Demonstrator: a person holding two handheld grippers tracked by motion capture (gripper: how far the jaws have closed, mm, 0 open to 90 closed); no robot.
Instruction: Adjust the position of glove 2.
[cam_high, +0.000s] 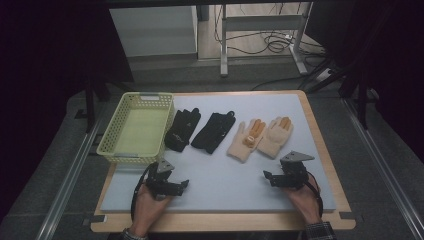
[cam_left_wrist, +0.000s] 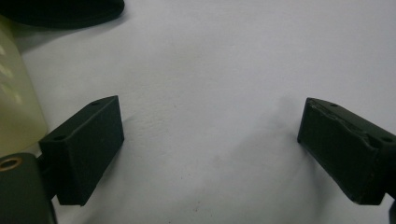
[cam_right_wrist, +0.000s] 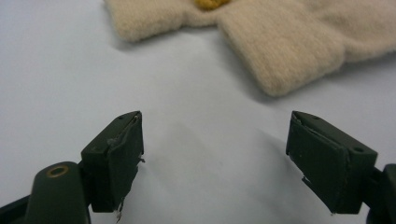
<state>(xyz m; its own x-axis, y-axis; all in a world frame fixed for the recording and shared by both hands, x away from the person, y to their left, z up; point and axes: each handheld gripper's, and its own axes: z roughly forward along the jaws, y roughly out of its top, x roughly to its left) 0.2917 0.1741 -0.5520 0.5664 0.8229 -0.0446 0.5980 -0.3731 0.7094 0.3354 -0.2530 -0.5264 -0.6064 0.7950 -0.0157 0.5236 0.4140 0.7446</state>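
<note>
Listing by size, largest first, with both of your tongs hovering low over the near half.

1. Tabletop (cam_high: 300, 150): a pale grey mat on a wooden board is carrying everything below.
2. Basket (cam_high: 116, 150): yellow-green, latticed, sitting at the far left of the mat, with nothing lying inside it. Its wall is showing as a pale blur at the left edge of the left gripper view (cam_left_wrist: 14, 107).
3. Black gloves: two are lying side by side just right of the basket, the left black glove (cam_high: 182, 129) nearly touching the basket's wall, the right black glove (cam_high: 214, 131) beside it.
4. Cream gloves: two are lying right of centre, palms with orange markings. The left cream glove (cam_high: 246, 141) is touching the right cream glove (cam_high: 275, 136) along one side. Both are showing close ahead in the right gripper view, cuffs toward you (cam_right_wrist: 154, 18) (cam_right_wrist: 289, 46).
5. Left tongs (cam_high: 184, 184) (cam_left_wrist: 210, 154): you are holding these near the basket's front corner, jaws spread wide and gripping nothing, bare mat between them.
6. Right tongs (cam_high: 268, 176) (cam_right_wrist: 215, 158): you are holding these just short of the cream gloves' cuffs, jaws likewise spread wide and gripping nothing.
</note>
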